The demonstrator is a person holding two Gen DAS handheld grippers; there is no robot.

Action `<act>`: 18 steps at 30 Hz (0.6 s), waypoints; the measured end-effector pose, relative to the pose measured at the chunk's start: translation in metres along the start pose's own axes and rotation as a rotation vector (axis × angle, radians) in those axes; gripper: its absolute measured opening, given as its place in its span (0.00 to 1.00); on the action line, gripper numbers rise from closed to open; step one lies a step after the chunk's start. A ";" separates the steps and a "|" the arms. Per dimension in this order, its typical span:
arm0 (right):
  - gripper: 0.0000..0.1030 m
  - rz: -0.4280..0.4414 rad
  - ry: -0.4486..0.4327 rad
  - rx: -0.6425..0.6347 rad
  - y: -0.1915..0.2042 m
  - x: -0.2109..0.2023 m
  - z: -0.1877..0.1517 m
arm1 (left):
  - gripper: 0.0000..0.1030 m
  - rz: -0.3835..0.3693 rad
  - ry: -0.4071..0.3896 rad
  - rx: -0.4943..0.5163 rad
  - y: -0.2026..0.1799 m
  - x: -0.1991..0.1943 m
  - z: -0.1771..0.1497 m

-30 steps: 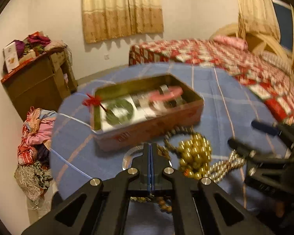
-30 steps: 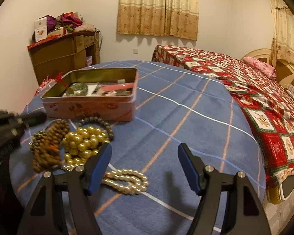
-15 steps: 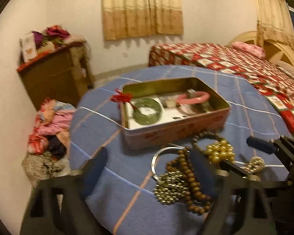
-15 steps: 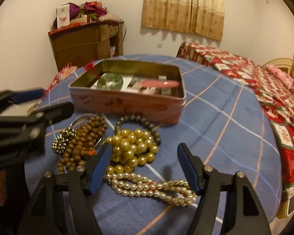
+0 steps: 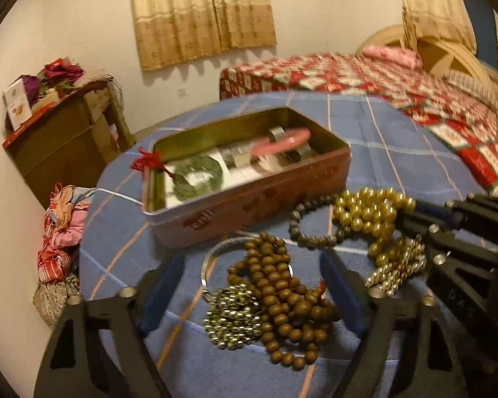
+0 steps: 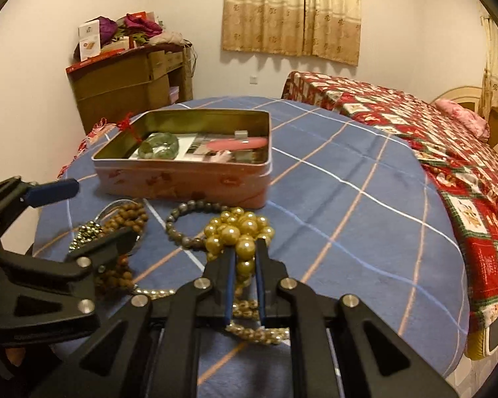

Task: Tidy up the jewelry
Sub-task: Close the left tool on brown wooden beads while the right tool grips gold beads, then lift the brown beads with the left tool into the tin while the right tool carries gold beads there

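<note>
A pink tin box (image 5: 249, 195) (image 6: 182, 179) stands open on the blue checked table, holding a green bangle (image 5: 197, 175) and a pink bangle (image 5: 280, 139). In front of it lie a brown wooden bead strand (image 5: 282, 295), a small metallic bead cluster (image 5: 232, 318), a silver bangle (image 5: 209, 258), a dark grey bead bracelet (image 5: 310, 222) and a small pearl strand (image 5: 398, 265). My left gripper (image 5: 252, 285) is open around the wooden beads. My right gripper (image 6: 244, 258) is shut on the big gold bead necklace (image 6: 239, 232).
The round table (image 6: 348, 199) ends close behind the box. A bed with a red patterned cover (image 6: 415, 116) lies at the right. A brown cabinet (image 6: 126, 79) stands at the back left. A pile of clothes (image 5: 58, 232) lies on the floor left of the table.
My left gripper opened from shut and now straddles the wooden beads. My right gripper moved left over the gold bead necklace and closed on it.
</note>
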State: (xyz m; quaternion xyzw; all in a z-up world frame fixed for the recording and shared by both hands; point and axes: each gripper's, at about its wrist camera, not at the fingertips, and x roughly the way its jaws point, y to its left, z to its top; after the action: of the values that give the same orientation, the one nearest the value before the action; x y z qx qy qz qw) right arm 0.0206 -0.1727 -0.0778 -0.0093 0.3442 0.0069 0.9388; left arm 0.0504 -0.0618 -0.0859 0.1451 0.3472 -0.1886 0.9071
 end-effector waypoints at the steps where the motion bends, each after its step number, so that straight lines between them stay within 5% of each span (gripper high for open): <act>1: 0.12 -0.005 -0.001 0.000 0.000 0.001 -0.001 | 0.58 -0.002 0.019 0.004 -0.001 0.005 -0.001; 4: 0.12 -0.001 -0.004 0.002 0.000 0.002 -0.002 | 0.41 -0.047 0.051 -0.010 -0.001 0.012 -0.003; 7: 0.12 0.000 -0.027 0.007 -0.001 -0.002 -0.002 | 0.12 -0.054 0.030 -0.011 -0.001 0.004 0.000; 18: 0.12 -0.010 -0.104 0.019 -0.006 -0.022 0.011 | 0.06 -0.097 -0.042 -0.071 0.023 -0.034 0.012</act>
State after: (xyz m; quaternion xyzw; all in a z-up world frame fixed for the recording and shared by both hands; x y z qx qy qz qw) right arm 0.0114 -0.1787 -0.0553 -0.0019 0.2949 -0.0007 0.9555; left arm 0.0439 -0.0381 -0.0508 0.0919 0.3411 -0.2228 0.9086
